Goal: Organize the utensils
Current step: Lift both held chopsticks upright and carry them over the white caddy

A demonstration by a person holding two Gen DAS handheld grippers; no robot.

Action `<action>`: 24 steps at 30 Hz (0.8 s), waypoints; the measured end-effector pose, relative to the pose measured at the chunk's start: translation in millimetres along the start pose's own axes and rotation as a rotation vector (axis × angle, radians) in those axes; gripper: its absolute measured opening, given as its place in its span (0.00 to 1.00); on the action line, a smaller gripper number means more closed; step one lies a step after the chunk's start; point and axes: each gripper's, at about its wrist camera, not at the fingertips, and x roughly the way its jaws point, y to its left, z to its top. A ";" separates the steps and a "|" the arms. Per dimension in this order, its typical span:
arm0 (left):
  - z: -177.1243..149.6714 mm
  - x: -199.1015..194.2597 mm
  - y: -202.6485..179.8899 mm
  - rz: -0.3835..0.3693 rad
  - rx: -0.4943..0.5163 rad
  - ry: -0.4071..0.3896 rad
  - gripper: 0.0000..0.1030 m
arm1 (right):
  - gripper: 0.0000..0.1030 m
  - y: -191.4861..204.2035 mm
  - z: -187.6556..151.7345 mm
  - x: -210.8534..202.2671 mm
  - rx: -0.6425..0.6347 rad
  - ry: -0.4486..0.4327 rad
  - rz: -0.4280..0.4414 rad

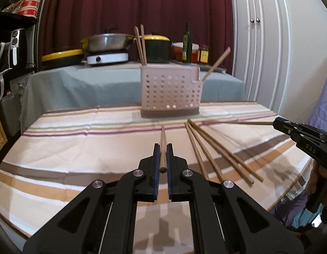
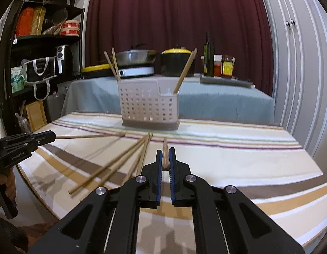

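Chopsticks (image 1: 163, 146) (image 2: 165, 154), one clamped in each of the left gripper (image 1: 162, 158) and right gripper (image 2: 165, 163), should tip upright before lowering into the perforated holder (image 1: 169, 92).

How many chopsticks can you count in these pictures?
9 chopsticks: three standing in the utensil basket, four loose on the striped tablecloth, one in the left gripper, one in the right gripper. Overlapping loose ones may hide more.
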 end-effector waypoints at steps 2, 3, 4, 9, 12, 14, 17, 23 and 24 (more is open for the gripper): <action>8.1 -5.3 2.4 0.009 -0.001 -0.021 0.06 | 0.07 0.1 8.0 -5.3 -0.001 -0.018 -0.005; 13.7 -9.1 3.4 0.015 0.000 -0.033 0.06 | 0.07 -0.2 11.1 -7.6 -0.001 -0.024 -0.007; 18.1 -12.2 4.5 0.019 0.000 -0.042 0.06 | 0.07 -0.3 15.3 -10.4 -0.001 -0.031 -0.008; 40.1 -25.2 7.9 0.037 -0.001 -0.071 0.06 | 0.07 0.3 37.2 -22.9 -0.005 -0.064 -0.016; 52.6 -29.3 10.3 0.039 0.001 -0.073 0.06 | 0.07 -1.5 49.0 -23.6 -0.003 -0.060 -0.016; 60.0 -31.4 12.3 0.043 0.007 -0.074 0.06 | 0.07 -2.3 54.1 -23.7 -0.001 -0.058 -0.018; 74.0 -27.8 14.9 0.040 0.014 -0.054 0.06 | 0.07 -3.9 64.3 -17.1 0.000 -0.039 -0.021; 94.1 -15.2 26.2 0.034 -0.014 -0.038 0.06 | 0.07 -6.5 84.9 -0.7 -0.003 -0.040 -0.018; 96.5 -13.4 28.3 0.033 -0.017 -0.039 0.06 | 0.07 -6.6 88.9 3.4 -0.006 -0.043 -0.017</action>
